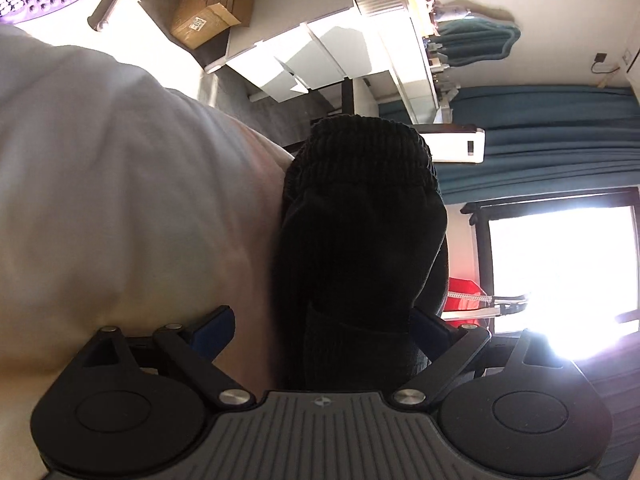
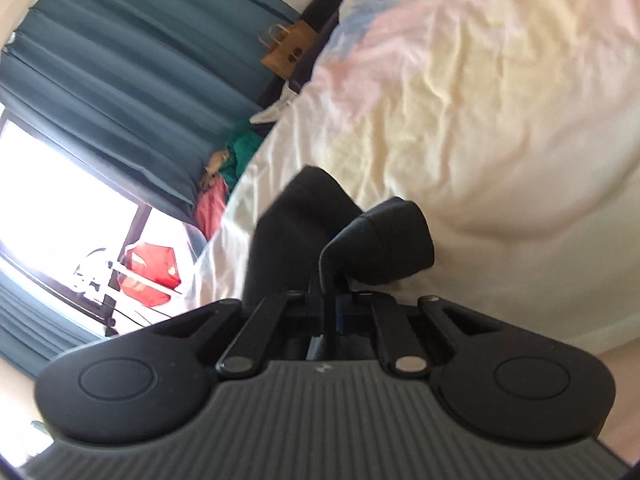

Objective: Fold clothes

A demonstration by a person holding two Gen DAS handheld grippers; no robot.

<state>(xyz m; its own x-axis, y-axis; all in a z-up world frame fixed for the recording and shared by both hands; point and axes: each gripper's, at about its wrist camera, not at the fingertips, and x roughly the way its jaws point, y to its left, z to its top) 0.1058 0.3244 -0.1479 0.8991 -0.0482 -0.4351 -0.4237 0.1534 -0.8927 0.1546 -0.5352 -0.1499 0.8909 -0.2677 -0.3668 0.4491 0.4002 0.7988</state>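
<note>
Black sock (image 1: 360,240) lies between the wide left gripper (image 1: 324,320); right gripper (image 2: 326,304) seemingly pinches it.

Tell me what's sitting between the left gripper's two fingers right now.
The black sock runs up between the open left gripper fingers, lying against the pale bedsheet. The left wrist view shows it.

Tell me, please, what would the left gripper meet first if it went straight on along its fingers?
Most likely the black sock: it already lies between the open left gripper fingers, against the pale bedding. Depth is unclear.
</note>
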